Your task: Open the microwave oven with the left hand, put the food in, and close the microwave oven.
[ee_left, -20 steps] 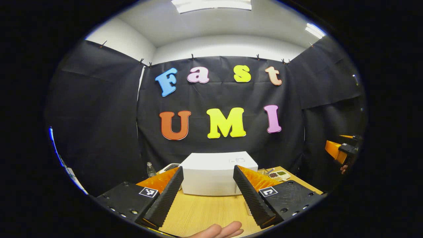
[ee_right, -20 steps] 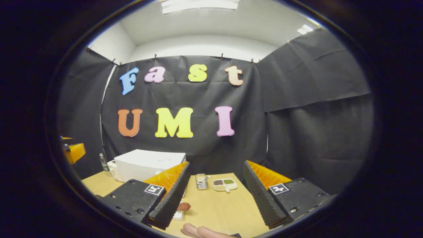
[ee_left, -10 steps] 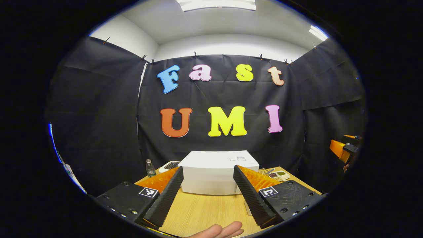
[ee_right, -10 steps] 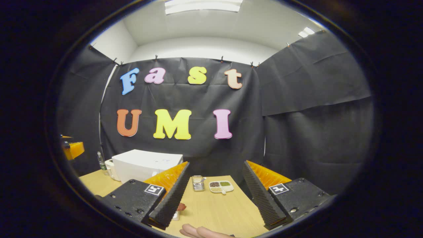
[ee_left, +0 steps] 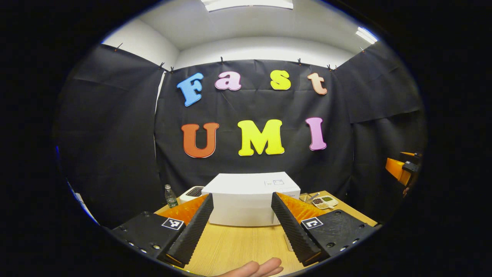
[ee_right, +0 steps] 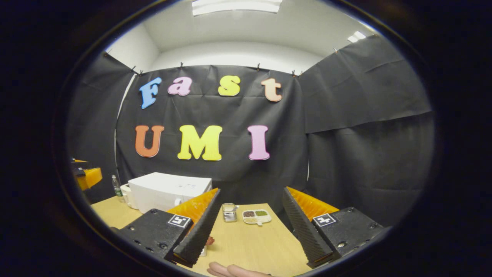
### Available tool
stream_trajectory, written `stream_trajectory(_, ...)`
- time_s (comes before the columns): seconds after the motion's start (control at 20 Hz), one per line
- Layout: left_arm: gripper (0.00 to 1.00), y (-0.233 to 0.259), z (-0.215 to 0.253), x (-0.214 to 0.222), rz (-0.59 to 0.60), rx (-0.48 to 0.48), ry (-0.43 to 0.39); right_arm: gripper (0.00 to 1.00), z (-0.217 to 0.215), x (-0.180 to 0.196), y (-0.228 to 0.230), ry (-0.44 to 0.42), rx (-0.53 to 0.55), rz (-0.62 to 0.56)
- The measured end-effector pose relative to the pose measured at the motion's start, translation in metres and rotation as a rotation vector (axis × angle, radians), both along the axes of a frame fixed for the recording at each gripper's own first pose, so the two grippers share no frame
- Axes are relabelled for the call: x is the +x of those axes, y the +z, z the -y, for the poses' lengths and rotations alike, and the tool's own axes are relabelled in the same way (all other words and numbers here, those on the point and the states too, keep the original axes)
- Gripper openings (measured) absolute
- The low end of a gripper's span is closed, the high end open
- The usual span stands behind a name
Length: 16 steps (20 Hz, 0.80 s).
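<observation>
The white microwave (ee_left: 250, 198) stands on the wooden table (ee_left: 238, 246), straight ahead of my left gripper (ee_left: 242, 200), which is open, empty and some way short of it. Its front face looks flush. In the right gripper view the microwave (ee_right: 169, 190) stands at the left. My right gripper (ee_right: 251, 190) is also open and empty. A red piece of food on a small white dish (ee_right: 209, 240) lies on the table, half hidden behind that gripper's left finger. Each gripper also shows far off at the side: the right one (ee_left: 399, 171), the left one (ee_right: 88, 177).
A small bottle (ee_left: 169, 196) and a white appliance (ee_left: 194, 192) stand left of the microwave. A divided dish of grains (ee_right: 256, 216) and a small metal box (ee_right: 229, 211) sit at the table's far right. A hand (ee_left: 255, 268) shows at the bottom edge.
Both grippers have drifted only slightly. In the right gripper view the food has slid further behind the left finger. Both grippers stay open.
</observation>
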<state>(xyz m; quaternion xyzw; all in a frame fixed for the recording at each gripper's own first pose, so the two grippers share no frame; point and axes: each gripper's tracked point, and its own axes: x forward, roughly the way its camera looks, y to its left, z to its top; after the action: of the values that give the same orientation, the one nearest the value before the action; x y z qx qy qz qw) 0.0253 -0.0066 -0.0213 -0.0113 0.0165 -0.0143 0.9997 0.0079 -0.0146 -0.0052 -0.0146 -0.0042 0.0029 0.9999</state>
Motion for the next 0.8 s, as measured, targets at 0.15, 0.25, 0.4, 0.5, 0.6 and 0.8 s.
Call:
stream_trajectory(0.15,0.95,-0.003,0.011,0.016,0.006,-0.019,-0.018,1.0,-0.001,0.001,-0.001,0.012,-0.012,-0.006)
stream_trajectory(0.25,0.95,-0.014,0.02,0.029,-0.004,-0.022,-0.034,1.0,0.0,0.001,-0.001,0.012,-0.014,0.0)
stream_trajectory(0.4,0.95,-0.033,0.039,0.052,-0.019,-0.045,-0.072,1.0,0.003,0.0,-0.002,0.012,-0.004,0.006)
stream_trajectory(0.5,0.95,-0.046,0.047,0.069,-0.014,-0.051,-0.08,1.0,0.005,0.001,-0.004,0.015,0.0,0.007)
stream_trajectory(0.6,0.95,-0.062,0.059,0.087,-0.019,-0.043,-0.097,0.9,0.007,0.003,-0.007,0.014,0.003,0.008)
stream_trajectory(0.8,0.94,-0.102,0.075,0.123,-0.08,-0.072,-0.102,0.9,0.012,0.01,-0.019,0.01,0.002,-0.001)
